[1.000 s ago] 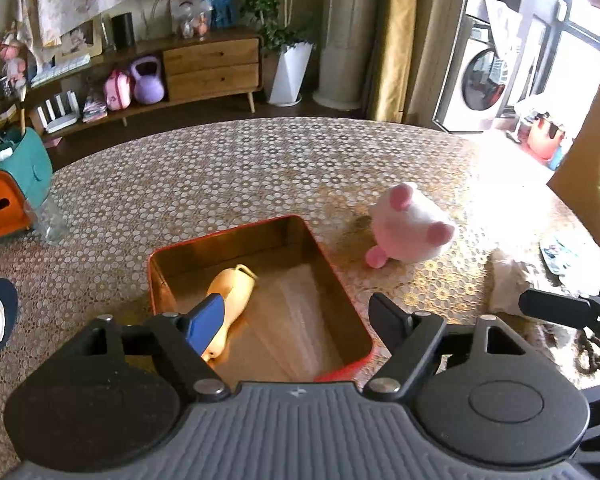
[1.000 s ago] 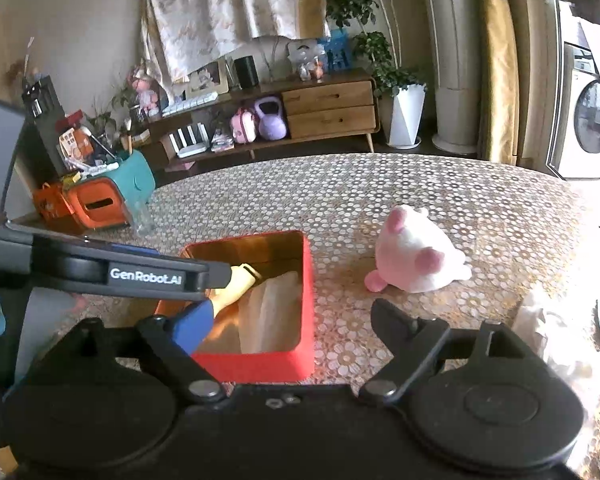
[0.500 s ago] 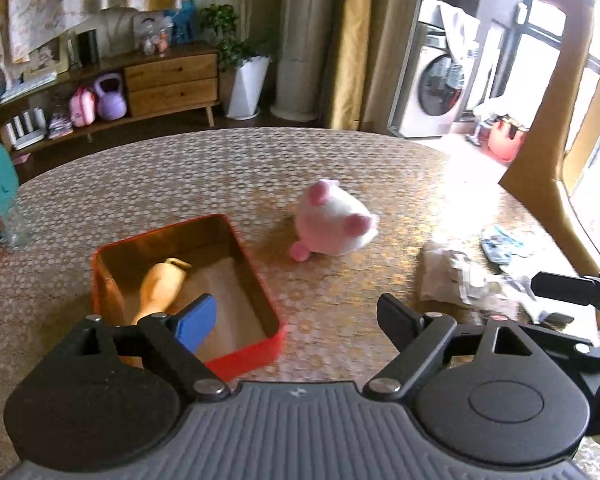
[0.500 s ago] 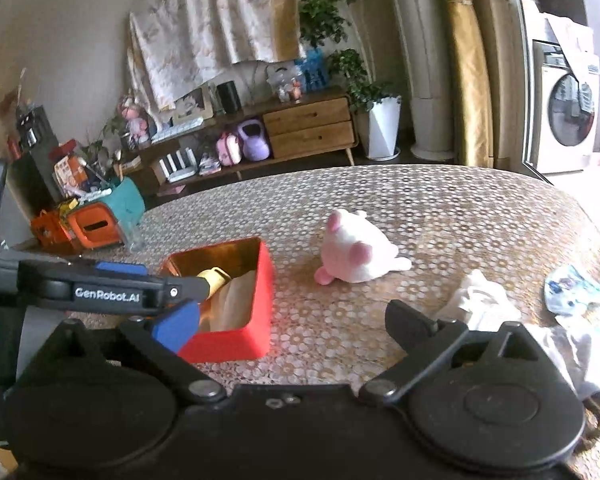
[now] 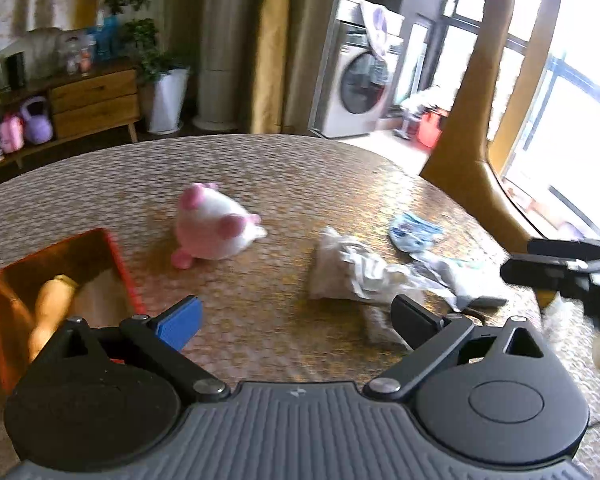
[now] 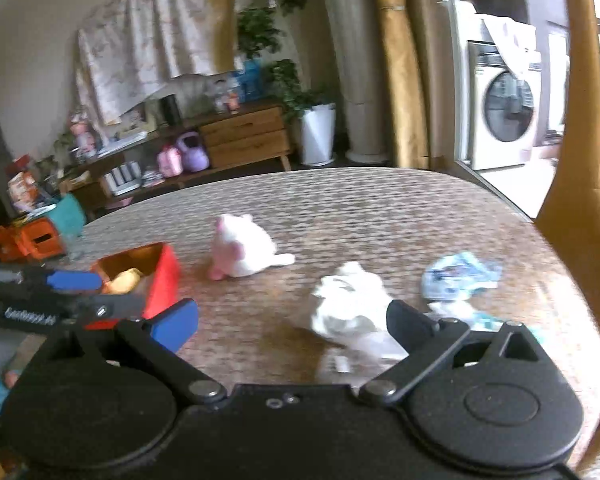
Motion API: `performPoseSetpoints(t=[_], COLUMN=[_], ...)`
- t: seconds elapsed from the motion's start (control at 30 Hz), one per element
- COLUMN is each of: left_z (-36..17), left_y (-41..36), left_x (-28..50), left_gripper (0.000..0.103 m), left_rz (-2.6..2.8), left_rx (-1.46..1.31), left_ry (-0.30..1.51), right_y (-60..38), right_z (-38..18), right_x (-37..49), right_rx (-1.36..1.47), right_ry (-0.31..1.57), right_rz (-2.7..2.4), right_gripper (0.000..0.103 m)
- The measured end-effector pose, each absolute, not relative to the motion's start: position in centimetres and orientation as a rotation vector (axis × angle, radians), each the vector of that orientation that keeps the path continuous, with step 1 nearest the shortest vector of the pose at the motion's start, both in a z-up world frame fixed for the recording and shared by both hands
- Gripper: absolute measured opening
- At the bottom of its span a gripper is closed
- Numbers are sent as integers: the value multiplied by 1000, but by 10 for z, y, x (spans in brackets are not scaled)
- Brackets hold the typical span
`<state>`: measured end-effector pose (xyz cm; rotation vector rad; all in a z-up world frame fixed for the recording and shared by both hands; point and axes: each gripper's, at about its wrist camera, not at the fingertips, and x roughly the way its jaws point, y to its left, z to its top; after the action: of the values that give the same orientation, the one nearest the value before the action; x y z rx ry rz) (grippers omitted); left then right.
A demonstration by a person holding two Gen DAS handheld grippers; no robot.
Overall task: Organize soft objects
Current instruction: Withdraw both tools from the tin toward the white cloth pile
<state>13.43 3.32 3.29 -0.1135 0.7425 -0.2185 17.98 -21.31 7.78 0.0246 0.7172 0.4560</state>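
Between picks; left gripper (image 5: 296, 320) jaws just opened wide, empty; right gripper (image 6: 292, 322) likewise; red box (image 5: 120, 264) holds yellow toy (image 5: 50, 304); next: pink plush (image 5: 212, 228) at 11 o'clock, or white cloth (image 6: 352, 304) on desk (image 5: 300, 184).

One table (image 5: 300, 168) with a patterned cover. One red box (image 5: 120, 268), lower left of the left wrist view. Inside it one yellow toy (image 5: 50, 300); a pale thing beside it, can't tell what. One pink-and-white plush (image 5: 212, 228), centre of frame. One crumpled white cloth (image 5: 352, 268), right of centre. One blue-printed packet (image 5: 414, 232), right. More pale crumpled stuff (image 5: 460, 276) at right, count unclear. One washing machine (image 5: 360, 88), upper right. One white planter (image 5: 166, 100), upper left. One wooden sideboard (image 6: 244, 136) with two drawers. One purple kettlebell (image 6: 192, 154), one pink bag (image 6: 170, 162). One orange box (image 6: 36, 236), one teal box (image 6: 70, 216), left edge of the right wrist view.
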Motion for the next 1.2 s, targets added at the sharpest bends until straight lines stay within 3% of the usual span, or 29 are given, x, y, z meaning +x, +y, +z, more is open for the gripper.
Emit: performPoseSetpoints(t=[0.43,1.2], left_z=[7,-64], left_y=[-22,-97], left_x=[184,299], left_gripper=[101,101], left_rz=[-247,-217], left_rx=[-101,3], left_ry=[792,933], right_y=[-291,-285], right_z=[48,-39], right_x=[219,258], right_rx=[62,-107], right_ry=[779,922], right_rz=[354,495], right_gripper=[100,97])
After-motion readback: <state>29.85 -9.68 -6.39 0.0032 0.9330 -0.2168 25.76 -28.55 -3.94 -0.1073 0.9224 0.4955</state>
